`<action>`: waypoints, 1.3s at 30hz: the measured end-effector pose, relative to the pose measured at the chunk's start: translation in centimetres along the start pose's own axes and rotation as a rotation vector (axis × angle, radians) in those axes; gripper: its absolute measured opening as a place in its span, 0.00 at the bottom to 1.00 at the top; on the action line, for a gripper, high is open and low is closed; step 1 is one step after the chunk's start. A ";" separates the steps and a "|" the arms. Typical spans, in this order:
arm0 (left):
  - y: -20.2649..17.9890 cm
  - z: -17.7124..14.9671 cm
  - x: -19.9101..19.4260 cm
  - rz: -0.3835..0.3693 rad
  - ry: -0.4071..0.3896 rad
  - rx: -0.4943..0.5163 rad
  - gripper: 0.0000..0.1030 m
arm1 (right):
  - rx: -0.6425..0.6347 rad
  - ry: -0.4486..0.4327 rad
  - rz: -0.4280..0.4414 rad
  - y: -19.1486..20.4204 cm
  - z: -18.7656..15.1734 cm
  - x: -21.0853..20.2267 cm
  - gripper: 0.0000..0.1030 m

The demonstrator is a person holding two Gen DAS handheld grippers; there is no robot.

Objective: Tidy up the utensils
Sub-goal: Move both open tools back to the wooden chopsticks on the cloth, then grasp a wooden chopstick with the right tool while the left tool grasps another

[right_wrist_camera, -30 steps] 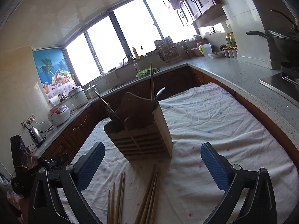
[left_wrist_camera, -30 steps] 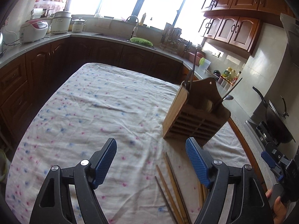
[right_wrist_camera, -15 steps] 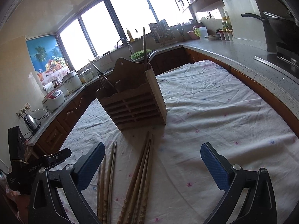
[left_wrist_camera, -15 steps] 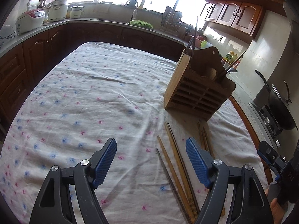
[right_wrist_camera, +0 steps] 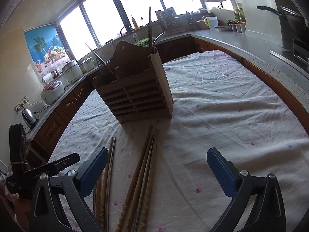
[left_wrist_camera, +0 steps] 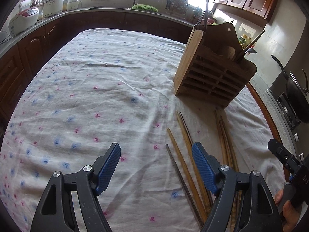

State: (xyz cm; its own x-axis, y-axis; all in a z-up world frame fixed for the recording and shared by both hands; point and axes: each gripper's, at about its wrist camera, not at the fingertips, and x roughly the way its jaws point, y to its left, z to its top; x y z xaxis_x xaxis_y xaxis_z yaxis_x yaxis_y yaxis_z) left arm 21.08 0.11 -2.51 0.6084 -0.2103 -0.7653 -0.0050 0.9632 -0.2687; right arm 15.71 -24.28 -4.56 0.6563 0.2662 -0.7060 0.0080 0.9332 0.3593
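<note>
A wooden utensil holder (left_wrist_camera: 214, 71) (right_wrist_camera: 139, 92) stands on the flowered tablecloth (left_wrist_camera: 96, 96) with a few utensils upright in it. Several wooden chopsticks (left_wrist_camera: 185, 154) (right_wrist_camera: 144, 177) lie flat on the cloth in front of the holder, in two loose groups. My left gripper (left_wrist_camera: 156, 166) is open and empty, low over the cloth, its right finger just above the left group of chopsticks. My right gripper (right_wrist_camera: 156, 172) is open and empty, hovering over the right group of chopsticks (left_wrist_camera: 227, 145). The right gripper also shows at the right edge of the left wrist view.
Kitchen counters (right_wrist_camera: 260, 44) wrap around the table. A rice cooker (left_wrist_camera: 23, 21), pots and a sink lie at the back. A wok (left_wrist_camera: 295, 94) sits on the stove at the right. A kettle (right_wrist_camera: 29, 118) stands on the left counter.
Both grippers have tilted down and moved closer to the table and the chopsticks. The holder and the chopsticks have not moved. Both grippers stayed open.
</note>
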 end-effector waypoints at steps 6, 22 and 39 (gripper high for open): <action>-0.8 1.0 2.0 0.017 0.028 0.023 0.72 | -0.019 0.083 -0.015 0.2 -0.2 2.5 0.63; -4.3 0.8 6.6 0.122 0.072 0.233 0.61 | -0.100 0.215 -0.111 -1.0 -1.5 5.2 0.19; -4.4 4.2 9.3 0.103 0.103 0.234 0.17 | -0.089 0.201 -0.155 -2.0 1.4 8.2 0.23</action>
State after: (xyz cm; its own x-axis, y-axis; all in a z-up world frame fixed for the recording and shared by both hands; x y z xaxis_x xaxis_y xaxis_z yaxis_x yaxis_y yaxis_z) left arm 30.11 -5.39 -5.96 0.5305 -0.1132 -0.8401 0.1279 0.9904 -0.0527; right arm 22.14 -24.33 -10.23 0.4893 0.1530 -0.8586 0.0244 0.9817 0.1889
